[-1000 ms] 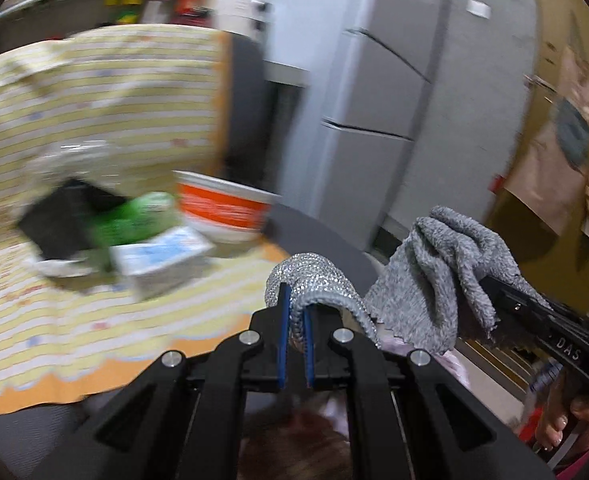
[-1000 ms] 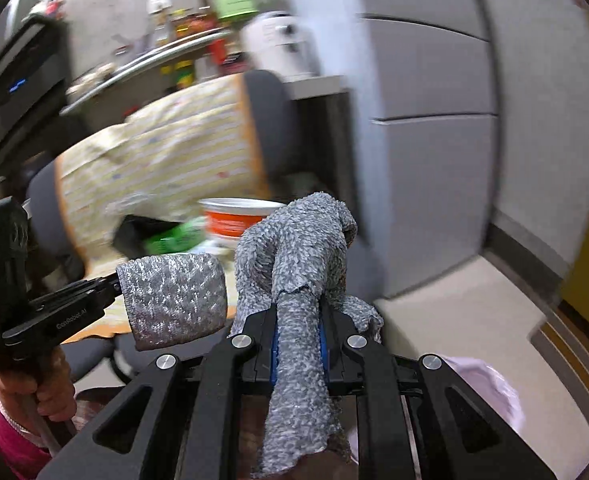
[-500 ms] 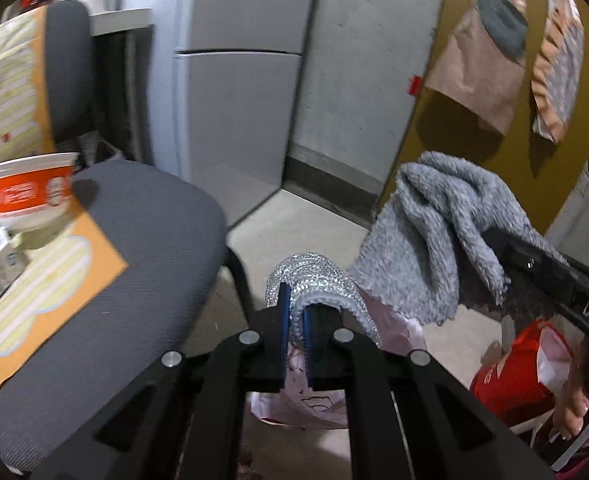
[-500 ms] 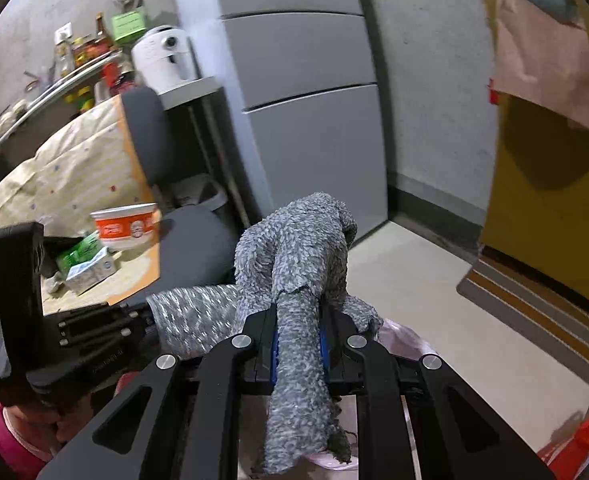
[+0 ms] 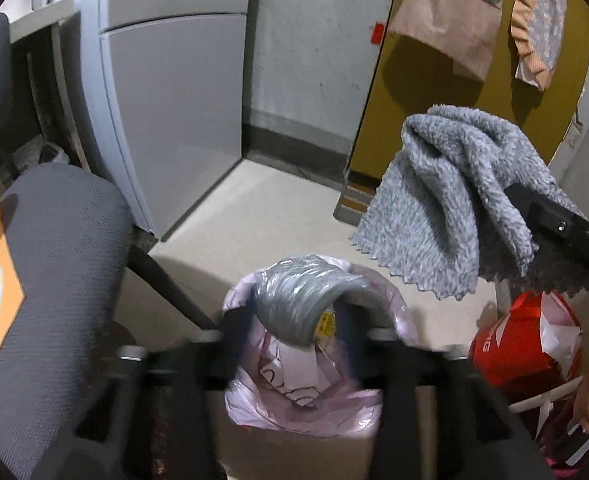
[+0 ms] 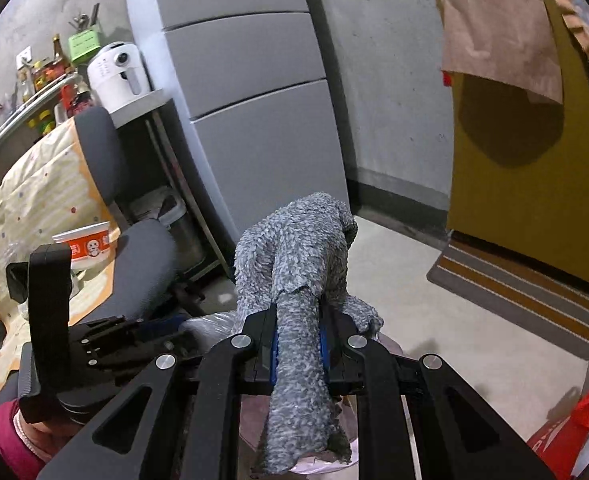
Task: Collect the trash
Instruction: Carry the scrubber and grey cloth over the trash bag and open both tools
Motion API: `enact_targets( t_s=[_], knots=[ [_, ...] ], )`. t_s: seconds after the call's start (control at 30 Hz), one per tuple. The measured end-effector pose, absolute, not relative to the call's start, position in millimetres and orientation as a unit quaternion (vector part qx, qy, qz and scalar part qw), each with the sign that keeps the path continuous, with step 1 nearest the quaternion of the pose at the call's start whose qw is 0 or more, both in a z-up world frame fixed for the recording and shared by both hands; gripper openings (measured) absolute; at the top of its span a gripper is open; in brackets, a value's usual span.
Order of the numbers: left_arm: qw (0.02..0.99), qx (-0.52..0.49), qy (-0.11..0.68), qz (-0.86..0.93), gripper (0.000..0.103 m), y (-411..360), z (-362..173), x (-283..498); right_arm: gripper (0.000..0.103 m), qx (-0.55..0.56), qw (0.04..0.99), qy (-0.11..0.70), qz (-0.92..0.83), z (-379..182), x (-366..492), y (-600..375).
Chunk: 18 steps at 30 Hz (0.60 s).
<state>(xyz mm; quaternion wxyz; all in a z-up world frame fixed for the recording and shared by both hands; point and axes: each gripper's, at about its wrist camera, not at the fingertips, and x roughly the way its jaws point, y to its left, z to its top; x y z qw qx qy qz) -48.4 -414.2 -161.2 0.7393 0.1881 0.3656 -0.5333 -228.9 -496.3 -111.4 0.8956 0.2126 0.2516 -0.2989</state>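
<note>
Left wrist: jaws apart, silvery scrubber (image 5: 302, 300) blurred over pink bag (image 5: 378, 412); right jaws clamp fuzzy grey cloth (image 6: 298, 264).

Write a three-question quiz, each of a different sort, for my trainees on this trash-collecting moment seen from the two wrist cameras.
1. True or false: the right gripper is shut on the grey fluffy cloth.
2. Multiple choice: what lies directly below the silver scrubber at the left gripper? A) the red bag B) the pink-lined trash bin C) the doormat
3. Fill in: the orange cup stands on the seat of the grey ____.

Key
1. True; the cloth is pinched between the fingers.
2. B; the pink-lined trash bin is open beneath it, the red bag stands off to the side.
3. Chair.
</note>
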Motion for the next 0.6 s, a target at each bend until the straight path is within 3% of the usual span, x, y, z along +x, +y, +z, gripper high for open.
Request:
enact_targets(
  t_s=[0.33,0.5,0.6],
  knots=[
    [0.776,0.165,0.339,-0.506,0.05,-382,-142,-36,0.016,0.229,0.886,0.278,-0.291,-133,-216,-496],
    [0.809,0.137,0.317,-0.476,0.051,-345,-125,-25,0.021,0.234,0.882,0.298,-0.28,-149,-203,-490],
    [0.82,0.124,0.312,-0.464,0.051,-329,-118,-20,0.038,0.236,0.877,0.311,-0.279,-157,-194,-488]
  ],
)
